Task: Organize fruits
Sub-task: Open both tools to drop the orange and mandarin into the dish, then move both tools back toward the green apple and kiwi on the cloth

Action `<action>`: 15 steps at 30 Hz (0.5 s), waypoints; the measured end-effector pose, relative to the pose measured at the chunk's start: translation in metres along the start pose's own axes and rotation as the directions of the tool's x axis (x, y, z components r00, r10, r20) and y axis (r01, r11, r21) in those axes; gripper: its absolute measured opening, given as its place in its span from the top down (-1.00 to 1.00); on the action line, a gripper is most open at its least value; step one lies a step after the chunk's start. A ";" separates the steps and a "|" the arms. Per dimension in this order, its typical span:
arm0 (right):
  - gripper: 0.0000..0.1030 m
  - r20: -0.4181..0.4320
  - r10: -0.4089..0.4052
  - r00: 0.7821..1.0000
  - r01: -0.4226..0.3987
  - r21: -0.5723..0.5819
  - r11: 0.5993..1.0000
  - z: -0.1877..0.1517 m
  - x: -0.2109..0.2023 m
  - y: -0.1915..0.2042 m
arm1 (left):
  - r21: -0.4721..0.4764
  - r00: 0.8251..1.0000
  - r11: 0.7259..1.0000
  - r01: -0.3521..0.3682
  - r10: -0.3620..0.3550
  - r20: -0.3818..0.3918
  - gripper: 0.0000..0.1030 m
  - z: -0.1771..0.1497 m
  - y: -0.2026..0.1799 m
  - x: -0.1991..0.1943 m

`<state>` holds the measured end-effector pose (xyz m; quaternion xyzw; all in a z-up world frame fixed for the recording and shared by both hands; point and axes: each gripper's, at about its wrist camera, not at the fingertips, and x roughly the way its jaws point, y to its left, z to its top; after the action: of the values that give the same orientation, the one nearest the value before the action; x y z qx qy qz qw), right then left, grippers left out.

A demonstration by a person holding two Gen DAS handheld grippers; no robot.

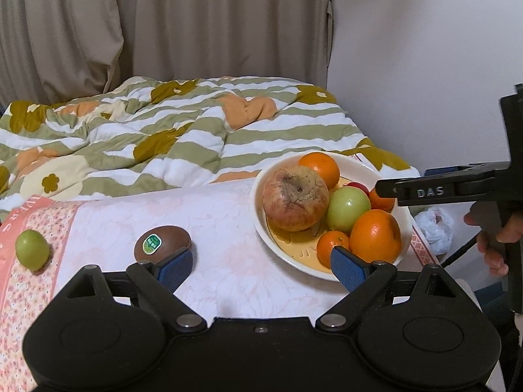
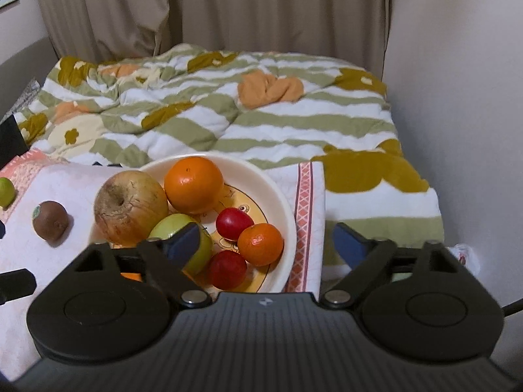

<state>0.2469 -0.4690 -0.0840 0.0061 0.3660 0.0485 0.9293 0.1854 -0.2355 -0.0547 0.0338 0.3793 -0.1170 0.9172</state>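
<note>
A cream bowl (image 1: 261,183) (image 2: 287,209) holds a big blemished apple (image 1: 295,197) (image 2: 130,205), several oranges (image 1: 376,235) (image 2: 193,184), a green apple (image 1: 348,208) and red fruits (image 2: 233,223). A brown kiwi with a green sticker (image 1: 162,243) (image 2: 50,219) and a small green fruit (image 1: 32,251) (image 2: 6,191) lie on the cloth left of the bowl. My left gripper (image 1: 261,263) is open and empty, between kiwi and bowl. My right gripper (image 2: 266,241) is open and empty over the bowl's right side; it shows side-on in the left wrist view (image 1: 385,191).
The fruit sits on a pink and white floral cloth (image 1: 222,228) over a small table. Behind lies a bed with a green striped quilt (image 1: 183,130). A curtain and white wall stand beyond. A white plastic bag (image 1: 434,223) lies to the right.
</note>
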 end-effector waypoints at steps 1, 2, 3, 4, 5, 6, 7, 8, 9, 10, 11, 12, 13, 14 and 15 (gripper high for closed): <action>-1.00 0.001 0.002 1.000 -0.002 0.004 1.000 -0.001 -0.003 -0.001 | -0.003 1.000 1.000 -0.001 0.001 0.000 -0.82 0.000 -0.001 -0.002; -1.00 -0.002 0.002 1.000 -0.002 0.009 1.000 0.000 -0.006 -0.002 | -0.006 1.000 1.000 -0.002 0.002 0.001 -0.82 0.000 -0.002 -0.003; -1.00 -0.005 0.001 1.000 -0.001 0.012 1.000 0.000 -0.009 -0.002 | -0.009 1.000 1.000 -0.002 0.002 0.006 -0.82 0.000 -0.003 -0.005; -1.00 -0.004 0.002 1.000 -0.002 0.013 1.000 -0.001 -0.012 -0.002 | -0.011 1.000 1.000 -0.001 0.001 0.011 -0.82 0.000 -0.004 -0.008; -1.00 -0.001 0.003 1.000 -0.003 0.013 1.000 0.000 -0.016 -0.001 | -0.012 1.000 1.000 -0.001 0.001 0.016 -0.82 0.000 -0.004 -0.011; -1.00 0.004 0.002 1.000 -0.002 0.014 1.000 0.000 -0.021 -0.001 | -0.013 1.000 1.000 -0.001 0.001 0.021 -0.82 0.000 -0.005 -0.014; -1.00 0.008 0.002 1.000 -0.002 0.015 1.000 0.000 -0.026 0.000 | -0.014 1.000 1.000 -0.001 0.002 0.028 -0.82 0.000 -0.005 -0.017; -1.00 0.012 0.002 1.000 -0.002 0.017 1.000 0.001 -0.031 0.001 | -0.015 0.999 1.000 -0.002 0.002 0.033 -0.82 -0.001 -0.005 -0.020; -1.00 0.016 0.002 1.000 -0.003 0.018 1.000 0.001 -0.037 0.001 | -0.017 0.999 1.000 -0.003 0.003 0.038 -0.82 -0.001 -0.006 -0.023; -1.00 0.020 0.002 1.000 -0.003 0.019 1.000 0.001 -0.042 0.002 | -0.020 0.999 1.000 -0.004 0.005 0.042 -0.82 -0.001 -0.006 -0.025; -1.00 0.024 0.002 1.000 -0.002 0.016 1.000 0.001 -0.048 0.004 | -0.024 0.999 1.000 -0.005 0.006 0.049 -0.82 -0.002 -0.007 -0.029; -1.00 0.028 0.001 1.000 -0.001 0.011 1.000 0.001 -0.054 0.006 | -0.028 0.998 1.000 -0.007 0.009 0.056 -0.82 -0.002 -0.006 -0.032; -1.00 0.031 0.000 1.000 0.000 0.005 1.000 0.001 -0.059 0.008 | -0.034 0.998 0.999 -0.010 0.012 0.064 -0.82 -0.003 -0.006 -0.037; -1.00 0.034 0.002 0.999 -0.002 -0.004 1.000 0.001 -0.065 0.010 | -0.040 0.997 0.999 -0.010 0.013 0.070 -0.82 -0.004 -0.006 -0.041; -1.00 0.039 0.004 0.999 -0.003 -0.013 1.000 0.001 -0.072 0.013 | -0.047 0.997 0.999 -0.010 0.013 0.077 -0.82 -0.006 -0.006 -0.047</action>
<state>0.1946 -0.4625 -0.0337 0.0017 0.3476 0.0523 0.9362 0.1482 -0.2317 -0.0257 0.0100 0.3459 -0.1040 0.9325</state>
